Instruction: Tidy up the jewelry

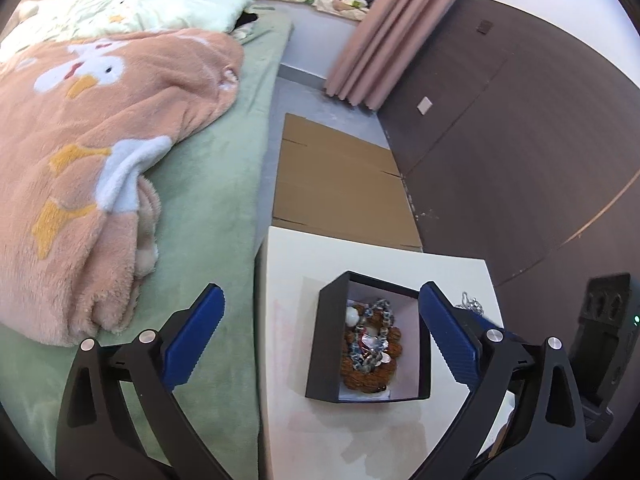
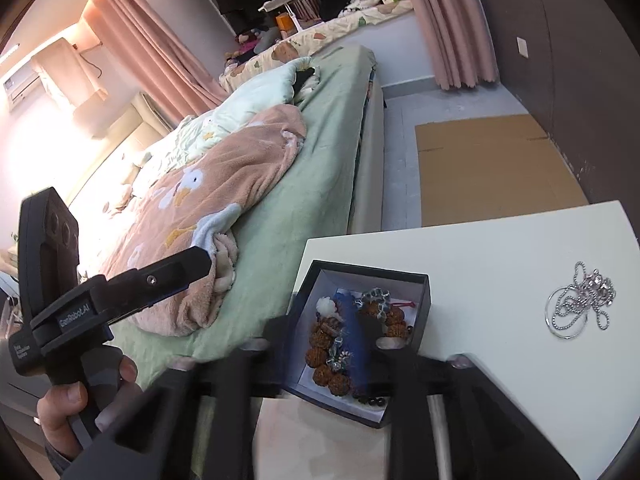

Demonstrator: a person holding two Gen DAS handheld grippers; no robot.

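Observation:
A black box (image 1: 326, 344) with a white lining stands on the white table (image 1: 288, 264). In it lie a brown bead bracelet (image 1: 360, 376), grey-blue beads and a white bead. My left gripper (image 1: 322, 291) is open wide, and its blue pads straddle the box from above without touching it. A silver chain necklace (image 2: 580, 305) lies loose on the table (image 2: 500, 248), to the right of the box (image 2: 424, 300). In the right wrist view my right gripper (image 2: 320, 322) is motion-blurred over the box. Its fingers look apart, with nothing held between them.
A bed with a green sheet (image 1: 216, 208) and a pink fleece blanket (image 1: 80, 168) borders the table's left edge. Flat cardboard (image 1: 340, 188) lies on the floor beyond the table. A brown wall panel (image 1: 520, 140) and a pink curtain (image 1: 376, 40) stand behind. A hand (image 2: 68, 404) holds the left gripper.

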